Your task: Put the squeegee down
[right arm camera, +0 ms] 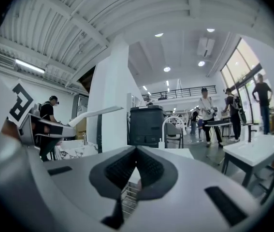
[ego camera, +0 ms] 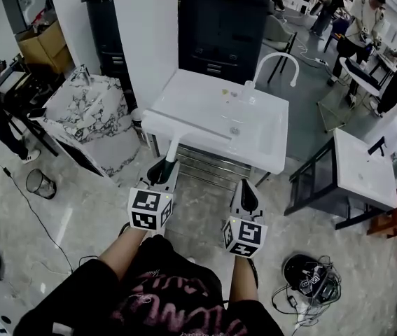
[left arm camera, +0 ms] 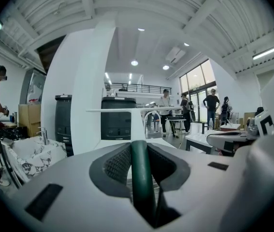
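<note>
View from above of a person standing at a white washbasin (ego camera: 272, 161) on a metal frame, with a curved white tap (ego camera: 276, 60) at its back edge. They hold a gripper in each hand. The left gripper (ego camera: 162, 169) carries the squeegee (ego camera: 173, 146). Its fingers are clamped on the dark green handle (left arm camera: 141, 170), which runs straight up between the ribbed pads in the left gripper view. A white neck rises from the handle to a long, thin white blade (left arm camera: 127, 110), held level and crosswise. The blade hangs over the front left part of the washbasin top and seems to be clear of it rather than resting there. The right gripper (ego camera: 248, 189) is just beside it, in front of the basin's edge. It holds nothing, and its fingers meet at the tips. The squeegee looks light and stiff, probably plastic with a softer wiping edge. The long blade sits well away from the grip, so it could swing or twist in the fingers on the smooth, round handle. The handle is the sensible place to hold it. It should be set down flat so the blade edge does not bend.
</note>
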Motion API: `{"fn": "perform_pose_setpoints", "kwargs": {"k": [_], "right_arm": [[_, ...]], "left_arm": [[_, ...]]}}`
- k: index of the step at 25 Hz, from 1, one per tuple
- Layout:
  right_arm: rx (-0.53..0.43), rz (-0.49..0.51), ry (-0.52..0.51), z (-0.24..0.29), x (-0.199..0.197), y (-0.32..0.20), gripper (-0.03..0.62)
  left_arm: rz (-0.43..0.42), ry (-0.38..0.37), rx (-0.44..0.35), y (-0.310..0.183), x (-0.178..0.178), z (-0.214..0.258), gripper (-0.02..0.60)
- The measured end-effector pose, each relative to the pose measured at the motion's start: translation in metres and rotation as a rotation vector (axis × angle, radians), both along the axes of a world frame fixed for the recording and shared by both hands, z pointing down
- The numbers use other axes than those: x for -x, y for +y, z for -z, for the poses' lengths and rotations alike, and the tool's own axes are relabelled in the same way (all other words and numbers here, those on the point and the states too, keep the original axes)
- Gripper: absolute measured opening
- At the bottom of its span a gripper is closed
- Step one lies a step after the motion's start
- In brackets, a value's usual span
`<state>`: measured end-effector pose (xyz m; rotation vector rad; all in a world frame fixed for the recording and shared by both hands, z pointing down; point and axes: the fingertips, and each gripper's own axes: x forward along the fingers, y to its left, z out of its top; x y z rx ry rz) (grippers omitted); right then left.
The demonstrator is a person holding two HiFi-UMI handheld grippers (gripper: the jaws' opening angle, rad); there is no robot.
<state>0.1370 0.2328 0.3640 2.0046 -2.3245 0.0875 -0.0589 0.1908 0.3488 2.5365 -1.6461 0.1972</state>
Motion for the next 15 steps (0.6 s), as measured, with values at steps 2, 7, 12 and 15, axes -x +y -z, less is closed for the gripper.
{"fn": "perform_pose_setpoints", "kwargs": {"k": [2, 7, 12, 15], "right_arm": [[-0.005, 0.003, -0.003, 0.000, -0.003, -0.001, 0.020], [-0.014, 0.007, 0.007, 0.001, -0.005, -0.008, 0.020], [-0.011, -0.003, 0.016, -0.003, -0.008, -0.016, 0.020], [-0.006, -0.003, 0.023, -0.005, -0.007, -0.021, 0.020]], "left_arm": [[0.002, 0.003, -0.005, 0.000, -0.003, 0.001, 0.092], [0.004, 0.007, -0.008, -0.007, -0.007, -0.002, 0.092], [0.004, 0.010, -0.004, -0.014, -0.006, -0.007, 0.092], [0.007, 0.017, 0.000, -0.021, -0.004, -0.009, 0.092]]}}
